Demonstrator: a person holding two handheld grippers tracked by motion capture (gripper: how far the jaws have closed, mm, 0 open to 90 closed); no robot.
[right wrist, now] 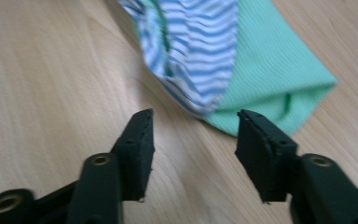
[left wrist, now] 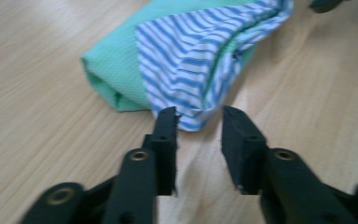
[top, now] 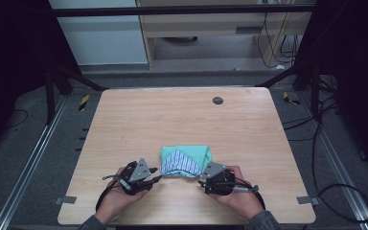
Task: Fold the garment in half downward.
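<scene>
A folded green cloth with a blue-and-white striped part lies near the table's front middle. My left gripper sits just left of the striped corner, held in a hand. In the left gripper view the cloth lies ahead, its striped part reaching the open jaws of the left gripper, nothing clamped. My right gripper rests at the cloth's front right. In the right gripper view its jaws stand wide open at the right gripper, just short of the striped edge and the green fold.
The wooden table has a small dark round disc near its far edge. Tape tabs mark the front corners. Cables lie on the floor to the right.
</scene>
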